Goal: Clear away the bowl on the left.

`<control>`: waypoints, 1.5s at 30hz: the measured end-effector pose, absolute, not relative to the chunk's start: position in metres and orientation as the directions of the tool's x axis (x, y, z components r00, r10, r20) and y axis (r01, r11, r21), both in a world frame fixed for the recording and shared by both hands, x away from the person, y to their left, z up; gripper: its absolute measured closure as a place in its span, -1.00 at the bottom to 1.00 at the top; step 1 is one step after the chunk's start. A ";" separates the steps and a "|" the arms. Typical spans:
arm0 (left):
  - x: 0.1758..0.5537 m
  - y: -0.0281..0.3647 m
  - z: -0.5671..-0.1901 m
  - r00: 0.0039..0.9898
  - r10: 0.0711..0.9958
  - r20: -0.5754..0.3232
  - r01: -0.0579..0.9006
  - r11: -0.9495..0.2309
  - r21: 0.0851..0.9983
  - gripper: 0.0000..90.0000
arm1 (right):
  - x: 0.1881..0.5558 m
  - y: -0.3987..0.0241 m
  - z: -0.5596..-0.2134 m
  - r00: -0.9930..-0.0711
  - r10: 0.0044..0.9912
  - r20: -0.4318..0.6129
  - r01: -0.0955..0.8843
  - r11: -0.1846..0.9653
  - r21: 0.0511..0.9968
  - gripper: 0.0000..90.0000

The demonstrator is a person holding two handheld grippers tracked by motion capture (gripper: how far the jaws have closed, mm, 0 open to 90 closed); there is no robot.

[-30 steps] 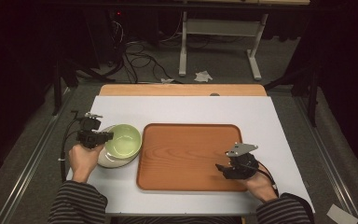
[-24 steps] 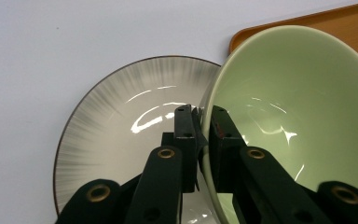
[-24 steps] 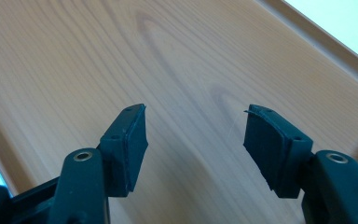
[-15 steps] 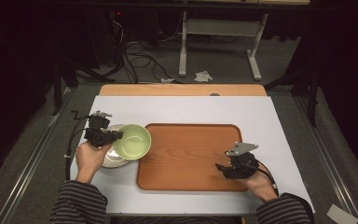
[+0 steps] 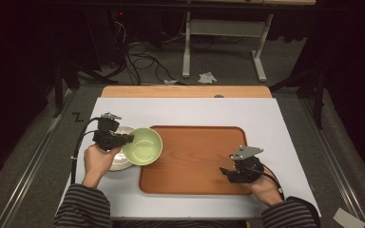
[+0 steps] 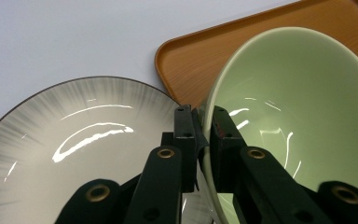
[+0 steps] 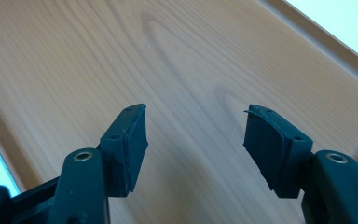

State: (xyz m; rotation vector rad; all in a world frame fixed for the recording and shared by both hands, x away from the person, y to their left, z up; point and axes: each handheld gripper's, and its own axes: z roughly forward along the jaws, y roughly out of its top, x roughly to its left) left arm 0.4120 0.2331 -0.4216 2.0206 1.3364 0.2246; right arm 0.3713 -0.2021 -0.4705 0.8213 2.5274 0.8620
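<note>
My left gripper (image 5: pixel 127 138) (image 6: pixel 201 122) is shut on the rim of a pale green bowl (image 5: pixel 144 145) (image 6: pixel 298 121). The bowl is lifted and tilted, and it overlaps the left edge of a brown wooden tray (image 5: pixel 195 159) (image 6: pixel 200 56). Under and left of the bowl lies a white plate with grey streaks (image 5: pixel 119 164) (image 6: pixel 70 144) on the table. Over the tray's right front part my right gripper (image 5: pixel 224 171) (image 7: pixel 196 140) stands open, with only bare tray wood (image 7: pixel 177 70) between its jaws.
A white sheet (image 5: pixel 275 118) covers the table, with a wooden strip (image 5: pixel 185 91) along the far edge. Past the table, a metal frame (image 5: pixel 223 28) and cables (image 5: pixel 138 52) sit on the dark floor. A crumpled paper (image 5: pixel 207 77) lies there too.
My left gripper has carried the green bowl up off the white plate and rightward, over the tray's left edge. The right gripper has stayed in place.
</note>
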 end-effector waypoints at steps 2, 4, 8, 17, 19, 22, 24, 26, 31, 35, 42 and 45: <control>0.412 0.231 -0.421 0.458 0.861 -0.221 0.741 -0.233 0.630 0.86 | 0.371 -0.202 -0.471 -0.772 0.622 -0.133 0.412 0.648 0.641 -0.09; 0.412 0.226 -0.419 0.474 0.851 -0.224 0.736 -0.244 0.632 0.86 | 0.372 -0.202 -0.471 -0.771 0.624 -0.131 0.414 0.646 0.642 -0.09; 0.412 0.216 -0.419 0.497 0.838 -0.225 0.731 -0.265 0.628 0.86 | 0.373 -0.202 -0.471 -0.771 0.624 -0.131 0.411 0.644 0.645 -0.09; 0.415 0.196 -0.422 0.540 0.810 -0.228 0.725 -0.310 0.615 0.86 | 0.372 -0.203 -0.471 -0.767 0.629 -0.128 0.417 0.639 0.646 -0.09; 0.416 0.195 -0.422 0.550 0.800 -0.240 0.726 -0.316 0.611 0.86 | 0.372 -0.203 -0.471 -0.768 0.628 -0.127 0.418 0.641 0.643 -0.09; 0.415 0.191 -0.422 0.560 0.790 -0.248 0.724 -0.321 0.611 0.86 | 0.372 -0.204 -0.471 -0.766 0.631 -0.125 0.419 0.637 0.647 -0.09; 0.416 0.188 -0.421 0.567 0.785 -0.247 0.720 -0.327 0.613 0.86 | 0.372 -0.204 -0.470 -0.766 0.631 -0.127 0.419 0.639 0.645 -0.10; 0.416 0.187 -0.421 0.570 0.783 -0.247 0.720 -0.332 0.610 0.86 | 0.371 -0.205 -0.470 -0.763 0.635 -0.123 0.423 0.635 0.646 -0.09; 0.419 0.180 -0.423 0.584 0.768 -0.262 0.719 -0.340 0.606 0.85 | 0.371 -0.206 -0.470 -0.761 0.637 -0.125 0.423 0.632 0.650 -0.09; 0.423 0.175 -0.427 0.588 0.763 -0.268 0.723 -0.347 0.597 0.85 | 0.370 -0.206 -0.470 -0.761 0.637 -0.126 0.421 0.631 0.652 -0.10; 0.426 0.170 -0.429 0.594 0.756 -0.274 0.724 -0.354 0.592 0.85 | 0.368 -0.209 -0.470 -0.754 0.645 -0.128 0.423 0.624 0.657 -0.10; 0.427 0.169 -0.429 0.595 0.755 -0.276 0.723 -0.354 0.593 0.85 | 0.368 -0.209 -0.470 -0.753 0.645 -0.129 0.425 0.627 0.653 -0.09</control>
